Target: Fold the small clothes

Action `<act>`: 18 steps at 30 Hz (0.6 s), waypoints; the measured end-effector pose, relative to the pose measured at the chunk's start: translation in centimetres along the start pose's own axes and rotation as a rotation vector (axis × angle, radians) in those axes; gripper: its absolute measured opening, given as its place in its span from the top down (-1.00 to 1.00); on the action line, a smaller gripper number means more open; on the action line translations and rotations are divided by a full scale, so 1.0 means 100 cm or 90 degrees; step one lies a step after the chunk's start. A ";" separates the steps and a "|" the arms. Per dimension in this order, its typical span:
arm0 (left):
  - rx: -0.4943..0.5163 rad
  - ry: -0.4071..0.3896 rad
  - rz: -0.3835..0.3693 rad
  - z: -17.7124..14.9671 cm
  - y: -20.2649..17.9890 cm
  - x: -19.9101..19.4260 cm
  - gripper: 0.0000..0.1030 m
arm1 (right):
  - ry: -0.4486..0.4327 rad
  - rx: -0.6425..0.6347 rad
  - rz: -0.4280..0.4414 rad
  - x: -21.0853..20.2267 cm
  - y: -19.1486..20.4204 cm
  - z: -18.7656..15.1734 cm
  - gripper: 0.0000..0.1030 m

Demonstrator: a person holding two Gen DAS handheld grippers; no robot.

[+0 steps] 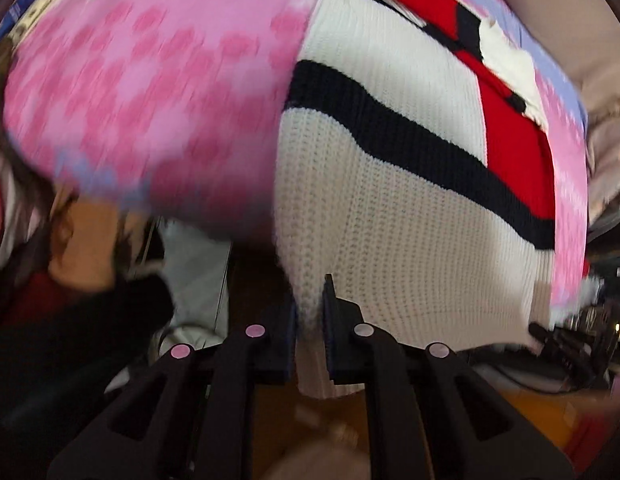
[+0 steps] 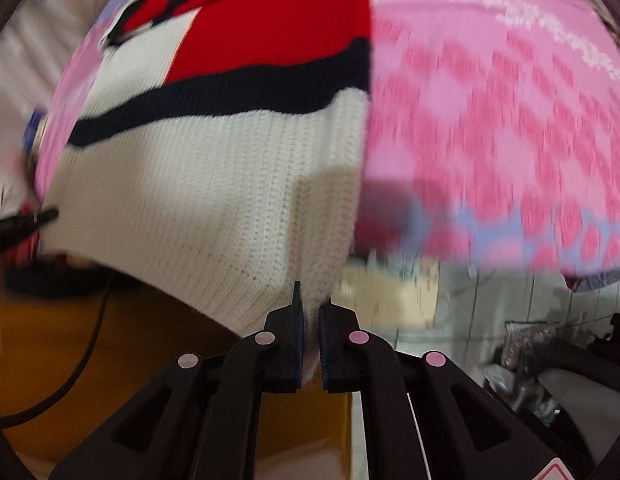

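**Mia:** Sweater first! It is white and knitted, with a dark stripe and a red patch. Who has it?

**Ben:** Both grippers. The left gripper has its two fingers squeezed on the sweater's bottom edge, at one corner. The right gripper has its fingers squeezed on the bottom edge at another corner.

**Mia:** Where is the sweater?

**Ben:** Its bottom edge is up in the air, with the rest stretching away past the fingers.

**Mia:** What is past the sweater?

**Ben:** A pink blanket with darker pink spots and a pale blue edge. It lies beside and behind the sweater. It looks blurry.

**Mia:** And under the sweater?

**Ben:** A brown table with a black cable on it.
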State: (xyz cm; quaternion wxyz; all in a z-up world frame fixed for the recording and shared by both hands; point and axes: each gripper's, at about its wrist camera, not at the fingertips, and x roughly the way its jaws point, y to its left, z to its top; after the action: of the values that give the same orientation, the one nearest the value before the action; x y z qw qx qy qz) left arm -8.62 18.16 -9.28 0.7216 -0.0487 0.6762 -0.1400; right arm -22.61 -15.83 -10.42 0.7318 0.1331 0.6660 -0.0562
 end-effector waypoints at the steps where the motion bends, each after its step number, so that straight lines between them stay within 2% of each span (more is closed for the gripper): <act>1: 0.012 0.010 0.004 -0.006 -0.001 -0.005 0.80 | 0.014 -0.009 0.010 -0.005 0.002 -0.007 0.89; 3: 0.036 0.000 0.001 -0.008 -0.008 -0.027 0.80 | 0.006 -0.018 0.034 -0.022 0.006 -0.006 0.89; 5: 0.035 -0.039 -0.015 0.014 -0.016 -0.045 0.80 | -0.047 -0.019 0.047 -0.045 0.005 0.014 0.89; 8: 0.056 -0.172 -0.073 0.095 -0.038 -0.081 0.80 | -0.209 0.004 0.070 -0.092 -0.005 0.083 0.89; 11: 0.089 -0.284 -0.075 0.183 -0.064 -0.087 0.79 | -0.365 0.071 0.099 -0.115 -0.025 0.182 0.89; 12: 0.087 -0.303 -0.071 0.212 -0.071 -0.081 0.79 | -0.384 0.088 0.100 -0.113 -0.026 0.205 0.88; 14: 0.070 -0.318 -0.046 0.262 -0.080 -0.059 0.74 | -0.399 0.126 0.076 -0.101 -0.030 0.252 0.82; 15: 0.054 -0.315 -0.041 0.279 -0.081 -0.049 0.69 | -0.404 0.156 0.050 -0.092 -0.031 0.274 0.73; 16: 0.030 -0.304 -0.038 0.295 -0.081 -0.036 0.60 | -0.412 0.175 0.018 -0.087 -0.031 0.286 0.73; 17: -0.009 -0.292 -0.028 0.309 -0.077 -0.024 0.61 | -0.420 0.191 -0.024 -0.086 -0.030 0.290 0.72; 18: -0.031 -0.293 -0.030 0.305 -0.070 -0.022 0.59 | -0.436 0.209 -0.051 -0.088 -0.028 0.294 0.66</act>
State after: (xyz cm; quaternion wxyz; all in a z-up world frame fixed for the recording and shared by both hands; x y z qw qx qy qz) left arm 20.52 8.38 -2.91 0.8518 -0.1123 0.4961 -0.1255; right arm 3.97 -27.26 0.25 0.8782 0.1954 0.3698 -0.2319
